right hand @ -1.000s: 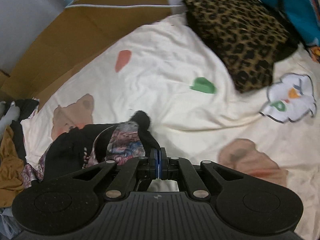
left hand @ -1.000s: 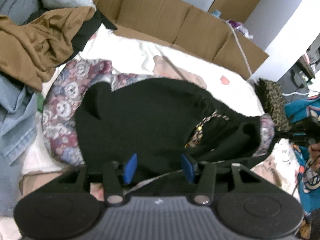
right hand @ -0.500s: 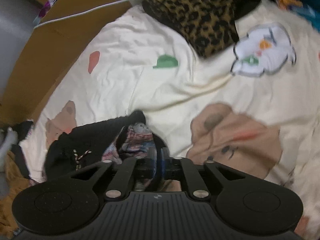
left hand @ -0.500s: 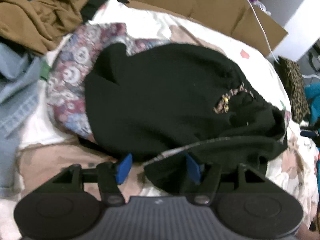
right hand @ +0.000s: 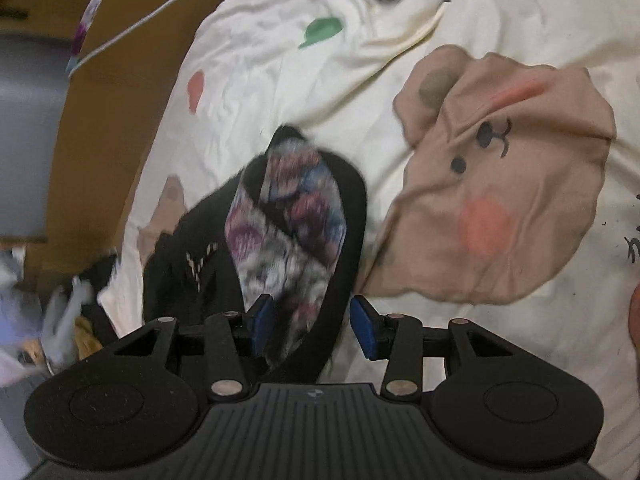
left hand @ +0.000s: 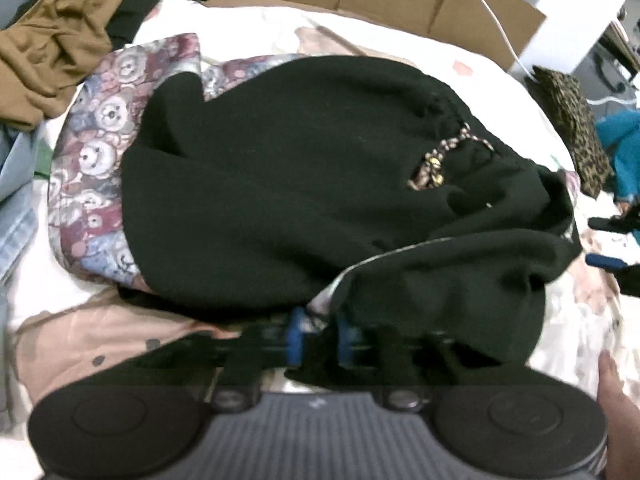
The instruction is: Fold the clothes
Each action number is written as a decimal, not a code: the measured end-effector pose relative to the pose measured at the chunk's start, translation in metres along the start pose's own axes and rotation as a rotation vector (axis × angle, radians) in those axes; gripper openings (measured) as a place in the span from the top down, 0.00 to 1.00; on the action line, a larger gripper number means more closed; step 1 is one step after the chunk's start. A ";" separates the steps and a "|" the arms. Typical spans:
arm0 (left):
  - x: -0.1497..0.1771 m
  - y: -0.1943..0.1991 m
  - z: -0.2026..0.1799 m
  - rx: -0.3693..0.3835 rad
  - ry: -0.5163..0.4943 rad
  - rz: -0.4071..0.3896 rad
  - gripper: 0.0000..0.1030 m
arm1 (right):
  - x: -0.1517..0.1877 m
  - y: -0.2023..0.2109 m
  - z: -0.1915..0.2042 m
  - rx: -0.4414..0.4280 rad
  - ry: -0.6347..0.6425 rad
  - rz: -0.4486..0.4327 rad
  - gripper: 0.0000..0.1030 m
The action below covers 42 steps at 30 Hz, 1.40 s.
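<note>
The black garment (left hand: 312, 184) with floral lining lies mid-frame on the cream bedsheet (right hand: 280, 64). Left gripper (left hand: 318, 338) is closing on its near hem. Right gripper (right hand: 312, 326) is opening, pads clear, fabric between them.

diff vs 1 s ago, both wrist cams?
Right gripper, then shut on the black fleece garment with teddy-print lining, is opening; the hem lies loose between its pads. Left gripper, then open, dropped and is closing on the near hem. Unchanged: brown garment, leopard-print cloth, cream cartoon bedsheet.
</note>
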State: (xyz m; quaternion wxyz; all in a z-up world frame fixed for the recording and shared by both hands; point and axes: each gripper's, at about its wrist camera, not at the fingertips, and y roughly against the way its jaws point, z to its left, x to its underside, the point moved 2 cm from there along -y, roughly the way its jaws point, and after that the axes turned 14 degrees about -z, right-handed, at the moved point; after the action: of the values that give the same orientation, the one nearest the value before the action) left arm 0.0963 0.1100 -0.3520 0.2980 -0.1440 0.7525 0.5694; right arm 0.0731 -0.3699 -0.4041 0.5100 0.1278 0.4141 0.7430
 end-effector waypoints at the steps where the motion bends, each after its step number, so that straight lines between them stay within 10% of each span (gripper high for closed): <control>1: -0.002 0.006 -0.002 0.001 -0.008 -0.003 0.86 | 0.001 0.001 0.000 -0.001 0.005 -0.002 0.52; 19: -0.006 0.133 -0.045 0.119 0.020 -0.056 0.91 | 0.027 -0.030 -0.010 -0.057 -0.033 0.105 0.39; 24: -0.003 0.142 -0.054 0.143 -0.002 -0.031 0.91 | 0.033 -0.034 -0.016 -0.082 -0.043 0.121 0.93; 33: 0.006 0.139 -0.068 0.193 -0.017 0.036 0.88 | 0.004 -0.006 -0.013 0.035 0.060 0.022 0.98; 42: -0.002 0.152 -0.026 0.037 0.005 0.018 0.84 | -0.044 0.022 -0.007 0.136 0.201 -0.062 0.98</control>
State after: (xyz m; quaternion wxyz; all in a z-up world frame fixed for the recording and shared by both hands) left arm 0.0055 0.1330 -0.2291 0.2936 -0.1330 0.7648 0.5578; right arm 0.0745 -0.4147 -0.3819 0.4791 0.0744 0.5164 0.7059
